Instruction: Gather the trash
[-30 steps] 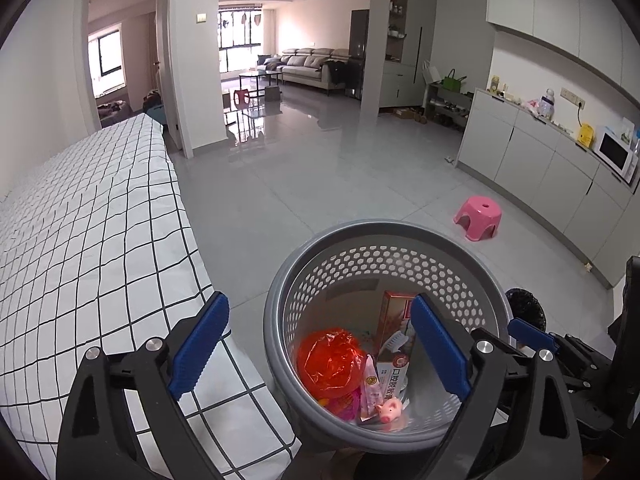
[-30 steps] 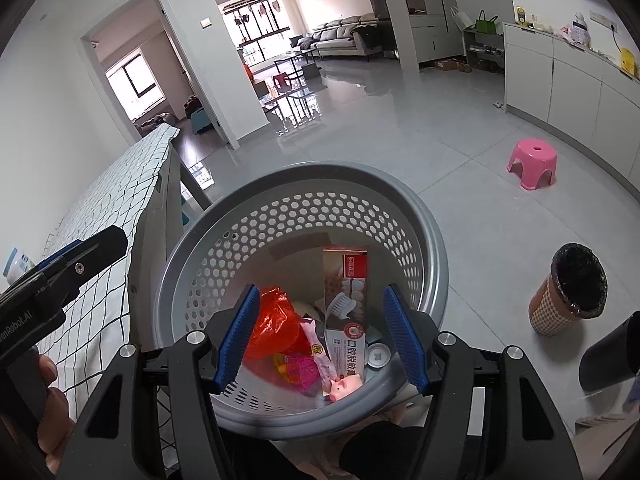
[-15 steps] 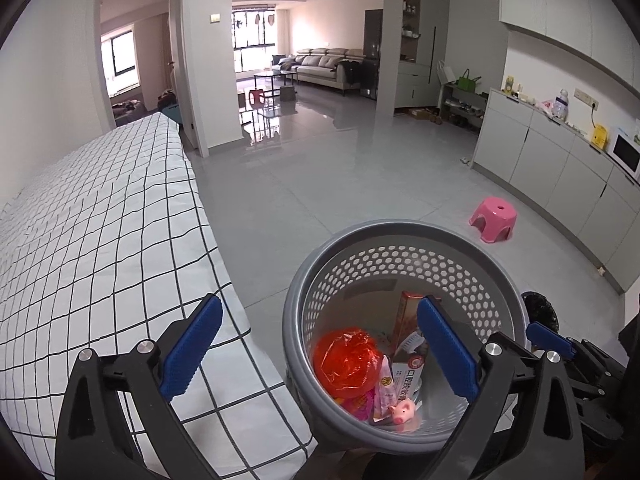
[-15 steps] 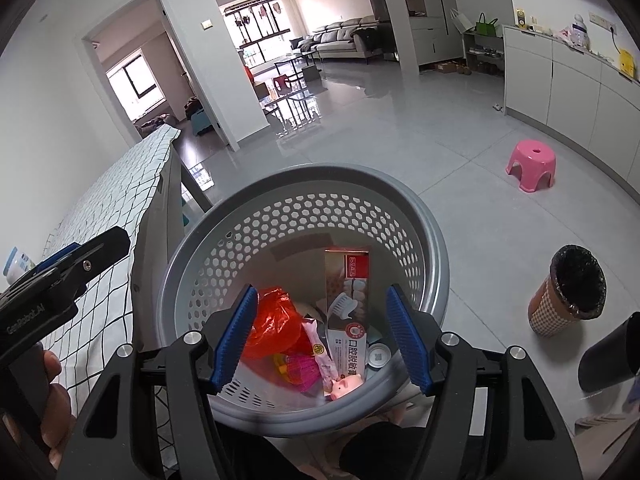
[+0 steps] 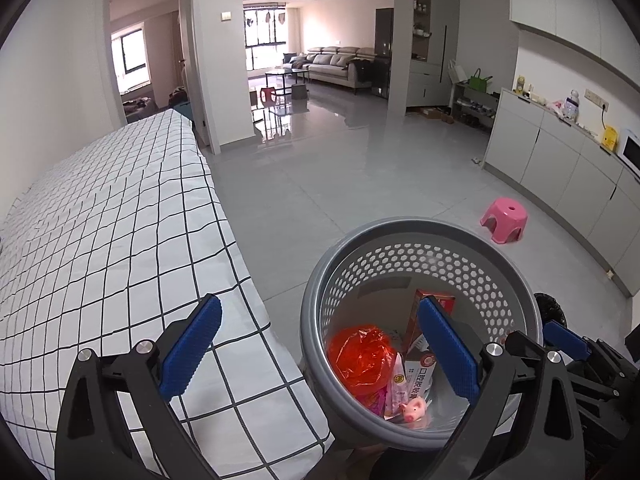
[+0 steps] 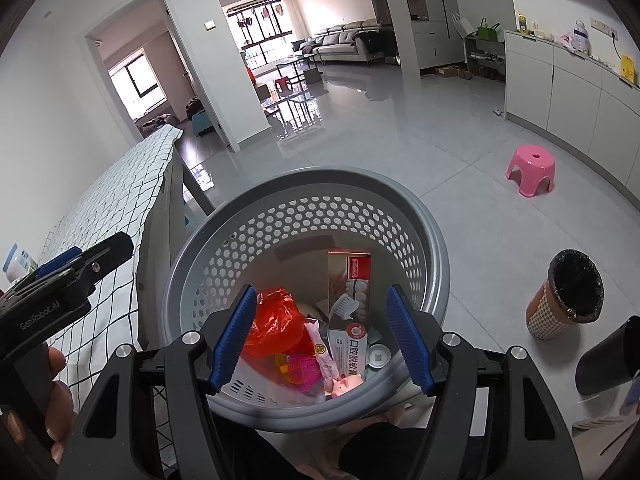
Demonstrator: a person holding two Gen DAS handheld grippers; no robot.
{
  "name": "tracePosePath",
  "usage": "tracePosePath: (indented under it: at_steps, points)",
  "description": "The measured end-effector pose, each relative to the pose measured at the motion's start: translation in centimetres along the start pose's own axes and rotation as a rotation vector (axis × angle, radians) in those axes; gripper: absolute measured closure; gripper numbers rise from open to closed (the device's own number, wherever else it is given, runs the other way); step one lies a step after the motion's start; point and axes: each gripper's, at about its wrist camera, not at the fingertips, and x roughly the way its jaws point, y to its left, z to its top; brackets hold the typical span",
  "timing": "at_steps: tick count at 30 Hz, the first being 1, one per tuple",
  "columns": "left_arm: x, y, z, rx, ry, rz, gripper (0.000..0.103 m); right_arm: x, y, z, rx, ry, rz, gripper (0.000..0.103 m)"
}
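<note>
- Your right gripper (image 6: 322, 336) has its jaws apart and holds nothing; it hangs over the near rim of the basket (image 6: 434, 236).
- Between those jaws, down in the basket, you see the red bag (image 6: 274, 326) by the left jaw, the toothpaste box (image 6: 350, 288) leaning upright nearer the right jaw, a pink wrapper (image 6: 320, 344) between them, and the toy pig (image 6: 346, 384) nearest you.
- Your left gripper (image 5: 320, 350) also has its jaws wide apart, empty. Its left jaw is over the checked bed (image 5: 100, 240); its right jaw is over the basket (image 5: 320, 280), in front of the box (image 5: 434, 302).
- Between the left jaws lie the bed's edge and the bag (image 5: 360, 354); the pig (image 5: 414, 404) sits low by the right jaw.
- Beyond the right jaws, to the right, a lined bin (image 6: 568, 296) stands on the floor, apart from the basket.
- Farther out on that side is a pink stool (image 6: 530, 170).
</note>
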Motion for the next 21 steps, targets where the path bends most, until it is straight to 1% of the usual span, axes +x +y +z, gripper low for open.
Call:
tracePosePath:
  at_steps: [15, 21]
  points:
    - [-0.64, 0.27, -0.32, 0.002, -0.005, 0.004, 0.006, -0.45, 0.66, -0.11, -0.019, -0.007, -0.005, 0.038]
    - [-0.63, 0.53, -0.41, -0.012, 0.003, -0.003, 0.006, -0.67, 0.75, -0.06, -0.024, -0.011, -0.004, 0.037]
